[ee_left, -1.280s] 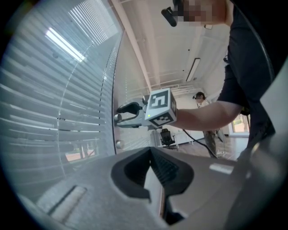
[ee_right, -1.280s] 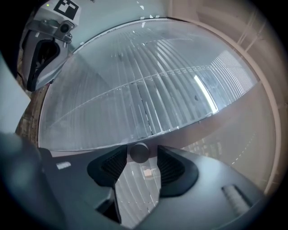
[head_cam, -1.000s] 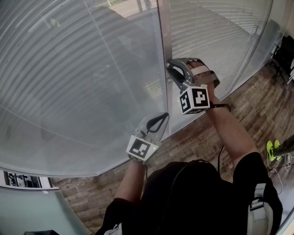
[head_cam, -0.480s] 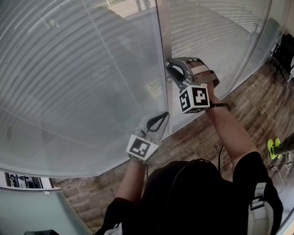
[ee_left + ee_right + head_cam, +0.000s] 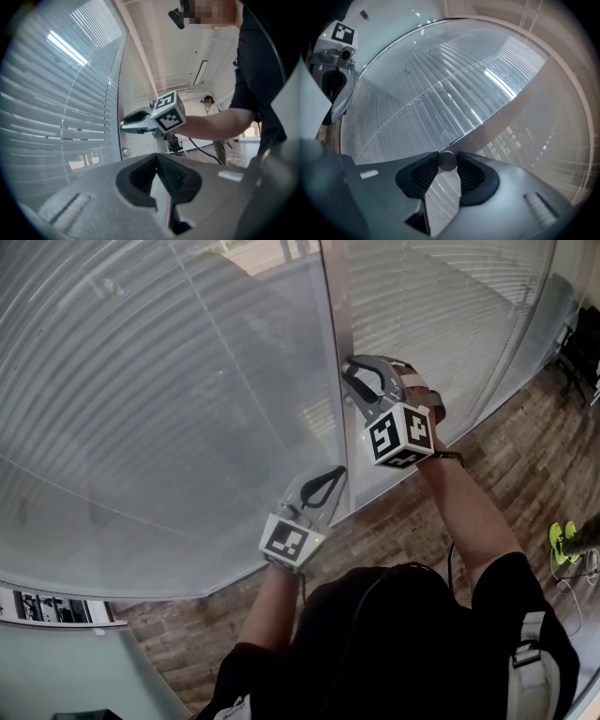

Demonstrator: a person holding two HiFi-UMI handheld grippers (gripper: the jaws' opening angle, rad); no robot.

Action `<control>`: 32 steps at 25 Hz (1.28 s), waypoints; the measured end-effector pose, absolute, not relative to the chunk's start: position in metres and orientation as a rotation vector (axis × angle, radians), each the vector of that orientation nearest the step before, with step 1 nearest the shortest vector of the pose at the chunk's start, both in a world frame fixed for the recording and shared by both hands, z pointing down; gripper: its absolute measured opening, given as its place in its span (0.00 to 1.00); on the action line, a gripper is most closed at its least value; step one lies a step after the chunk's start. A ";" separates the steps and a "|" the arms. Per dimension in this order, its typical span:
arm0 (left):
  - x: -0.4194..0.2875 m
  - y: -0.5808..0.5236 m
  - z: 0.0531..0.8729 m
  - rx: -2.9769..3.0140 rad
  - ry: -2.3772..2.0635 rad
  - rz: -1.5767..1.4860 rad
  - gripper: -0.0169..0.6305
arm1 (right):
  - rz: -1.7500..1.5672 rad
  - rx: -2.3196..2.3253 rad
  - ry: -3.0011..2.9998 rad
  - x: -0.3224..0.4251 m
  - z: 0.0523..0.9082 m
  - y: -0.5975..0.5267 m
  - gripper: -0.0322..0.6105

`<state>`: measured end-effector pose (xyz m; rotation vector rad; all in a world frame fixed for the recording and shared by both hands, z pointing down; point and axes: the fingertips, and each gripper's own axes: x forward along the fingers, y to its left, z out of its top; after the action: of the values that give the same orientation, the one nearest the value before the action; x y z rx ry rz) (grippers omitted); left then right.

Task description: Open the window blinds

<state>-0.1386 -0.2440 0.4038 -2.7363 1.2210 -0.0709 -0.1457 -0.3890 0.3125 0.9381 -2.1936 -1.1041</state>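
Blinds (image 5: 169,427), knob (image 5: 447,161) beside frame (image 5: 336,296), right gripper (image 5: 352,371) clamped

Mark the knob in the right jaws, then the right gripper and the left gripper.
knob (image 5: 447,161): right gripper view, its round end face.
right gripper (image 5: 350,373): head view, between its fingertips.
left gripper (image 5: 157,160): left gripper view, where its tips meet.

Your right gripper (image 5: 352,369) is raised on an arm (image 5: 464,512) stretched forward, and its jaws press a small round knob (image 5: 447,160) from both sides. Your left gripper (image 5: 333,479) is lower, held level, with its jaws closed together and nothing between them.
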 end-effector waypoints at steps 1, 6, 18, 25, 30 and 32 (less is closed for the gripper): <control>-0.140 -0.243 0.404 -2.736 1.226 -0.073 0.03 | -1.073 0.953 -2.221 -0.146 0.312 -0.389 0.25; -0.139 -0.239 0.392 -2.737 1.223 -0.053 0.03 | -0.934 1.029 -2.339 -0.145 0.310 -0.389 0.25; -0.138 -0.237 0.392 -2.747 1.230 -0.068 0.03 | -0.527 1.168 -2.619 -0.140 0.310 -0.396 0.25; -0.136 -0.236 0.390 -2.764 1.224 -0.034 0.03 | -0.312 1.216 -2.733 -0.136 0.312 -0.401 0.25; -0.135 -0.235 0.388 -2.757 1.220 -0.032 0.03 | -0.074 1.254 -2.858 -0.132 0.311 -0.403 0.25; -0.136 -0.234 0.394 -2.764 1.225 -0.077 0.03 | -0.011 1.271 -2.884 -0.132 0.310 -0.403 0.25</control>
<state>-0.1359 -0.2337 0.3936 -2.7638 1.2249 -0.0770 -0.1321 -0.4032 0.3104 1.2706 -2.8842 -0.0114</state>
